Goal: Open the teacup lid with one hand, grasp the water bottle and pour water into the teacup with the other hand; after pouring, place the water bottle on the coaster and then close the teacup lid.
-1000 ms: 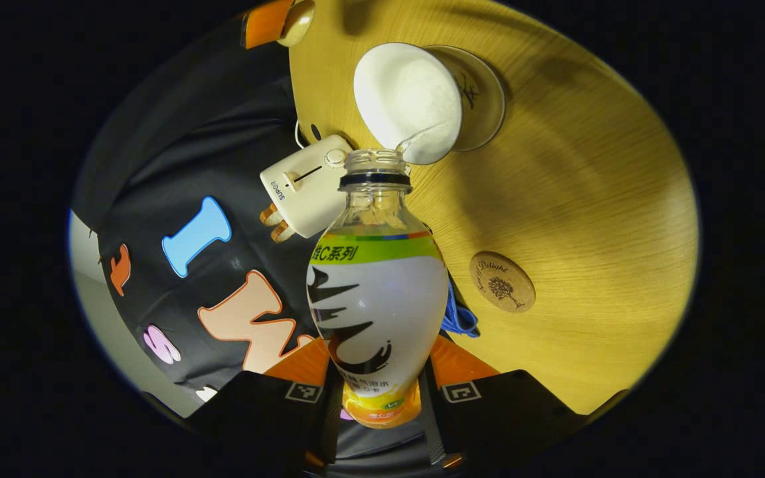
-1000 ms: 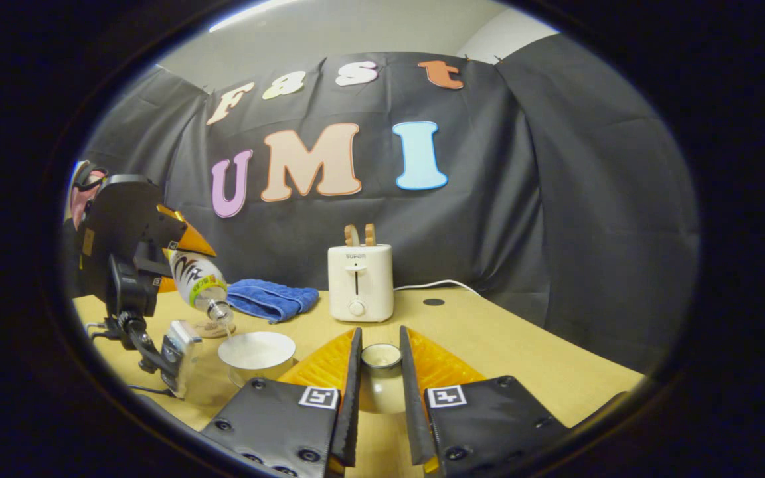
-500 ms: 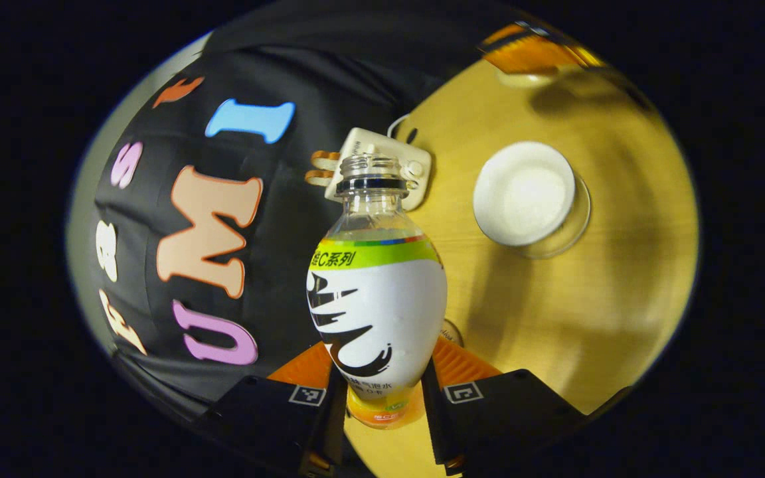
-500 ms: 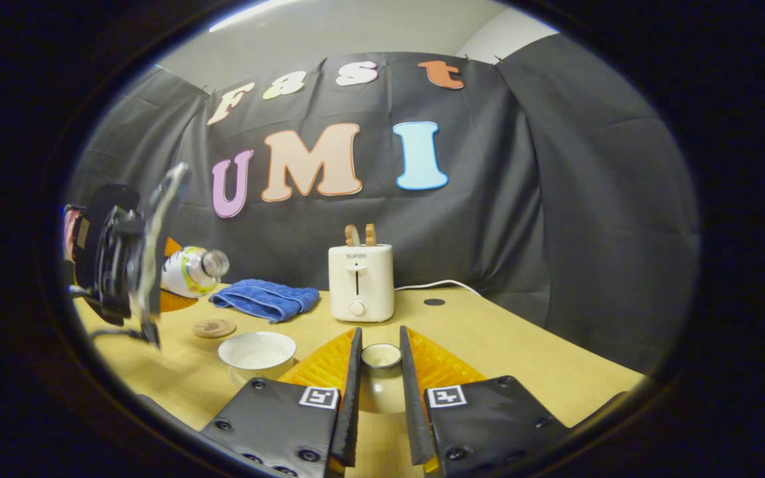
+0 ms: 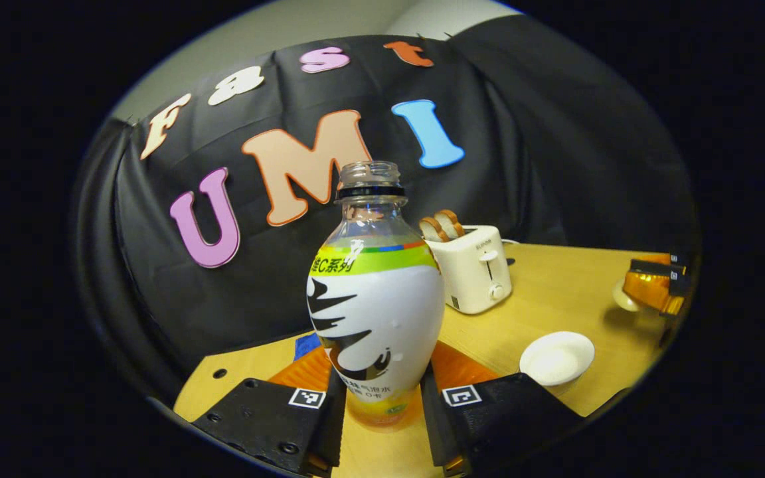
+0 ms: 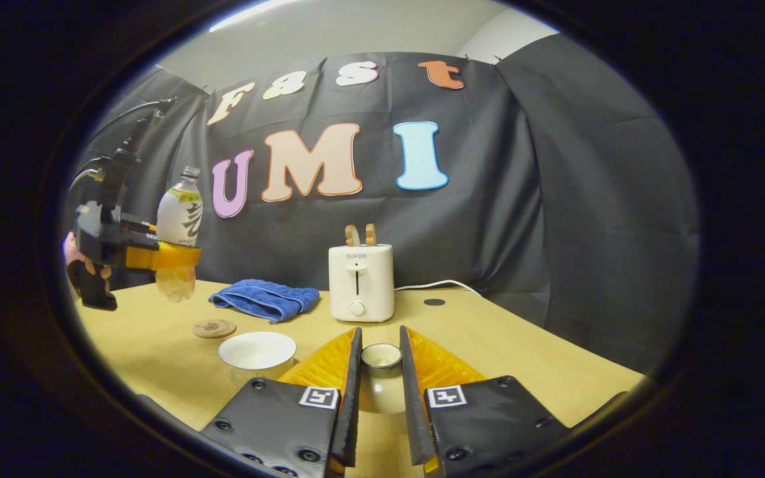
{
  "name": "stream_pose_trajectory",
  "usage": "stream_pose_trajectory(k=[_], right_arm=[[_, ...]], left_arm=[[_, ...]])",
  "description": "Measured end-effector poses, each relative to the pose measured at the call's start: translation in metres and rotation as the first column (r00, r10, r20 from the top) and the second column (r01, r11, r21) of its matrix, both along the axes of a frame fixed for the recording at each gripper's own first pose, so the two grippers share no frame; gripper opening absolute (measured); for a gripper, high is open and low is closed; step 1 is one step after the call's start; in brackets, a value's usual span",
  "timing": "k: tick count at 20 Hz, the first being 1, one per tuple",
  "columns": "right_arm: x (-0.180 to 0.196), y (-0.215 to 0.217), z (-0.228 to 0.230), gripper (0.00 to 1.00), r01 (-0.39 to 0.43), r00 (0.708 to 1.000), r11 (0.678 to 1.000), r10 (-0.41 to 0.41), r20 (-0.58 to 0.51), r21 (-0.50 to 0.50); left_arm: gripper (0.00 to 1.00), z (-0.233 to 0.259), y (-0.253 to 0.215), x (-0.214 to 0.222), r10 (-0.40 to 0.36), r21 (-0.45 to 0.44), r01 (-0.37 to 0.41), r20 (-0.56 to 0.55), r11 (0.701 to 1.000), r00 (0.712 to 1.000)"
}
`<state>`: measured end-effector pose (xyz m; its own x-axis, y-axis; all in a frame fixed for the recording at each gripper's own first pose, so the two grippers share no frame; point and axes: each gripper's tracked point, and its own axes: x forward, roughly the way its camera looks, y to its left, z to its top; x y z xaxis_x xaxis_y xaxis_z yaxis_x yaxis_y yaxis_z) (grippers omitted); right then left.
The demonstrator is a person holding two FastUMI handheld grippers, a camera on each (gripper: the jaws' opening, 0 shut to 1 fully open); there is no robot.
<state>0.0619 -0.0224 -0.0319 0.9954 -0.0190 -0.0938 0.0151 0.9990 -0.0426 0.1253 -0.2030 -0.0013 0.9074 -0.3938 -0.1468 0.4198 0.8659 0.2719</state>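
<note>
The clear water bottle (image 5: pixel 376 299) with a white and green label, uncapped, stands upright in my left gripper (image 5: pixel 379 382), whose two fingers press its lower body. In the right gripper view that bottle (image 6: pixel 180 216) hangs high over the table's left side, held by the left gripper (image 6: pixel 173 256) and a hand. The white teacup (image 6: pixel 257 350) stands lidless on its glass saucer, and the round cork coaster (image 6: pixel 214 328) lies bare behind it. My right gripper (image 6: pixel 380 332) is shut on the cream teacup lid (image 6: pixel 381 362), low over the table. The teacup (image 5: pixel 556 357) sits right of the bottle.
A white toaster (image 6: pixel 360 282) with bread slices stands mid-table by the black wall, its cord trailing right. A folded blue towel (image 6: pixel 264 299) lies left of it. The wooden table (image 6: pixel 489 338) runs right to its edge. The right gripper (image 5: pixel 655 285) shows at far right.
The bottle has swung from tilted mouth-down over the teacup to upright, rising and moving left away from the cup. The right gripper has stayed still with the lid.
</note>
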Motion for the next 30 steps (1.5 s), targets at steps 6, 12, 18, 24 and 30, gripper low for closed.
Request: stream_pose_trajectory(k=[6,12,18,24,30], right_arm=[[0.000,0.001,0.000,0.34,0.000,1.000,1.000,0.000,0.000,0.001],[-0.001,0.000,0.000,0.34,-0.001,1.000,1.000,0.001,0.001,0.000],[-0.001,0.000,0.000,0.34,-0.001,1.000,1.000,0.001,0.001,0.000],[0.000,0.000,0.000,0.34,-0.001,1.000,1.000,0.001,0.001,0.000],[0.000,0.000,-0.001,0.34,-0.001,1.000,1.000,0.001,0.001,0.000]], left_arm=[[0.49,-0.010,-0.009,0.014,0.044,-0.224,-0.046,-0.017,0.974,0.999],[0.49,-0.021,-0.007,0.021,0.093,-0.257,-0.097,-0.028,0.961,0.995],[0.50,-0.035,-0.007,0.023,0.091,-0.245,-0.105,-0.070,0.964,0.993],[0.54,-0.045,-0.005,0.028,0.099,-0.245,-0.121,-0.097,0.962,0.990],[0.65,-0.045,-0.012,0.025,0.111,-0.255,-0.132,-0.096,0.958,0.989]])
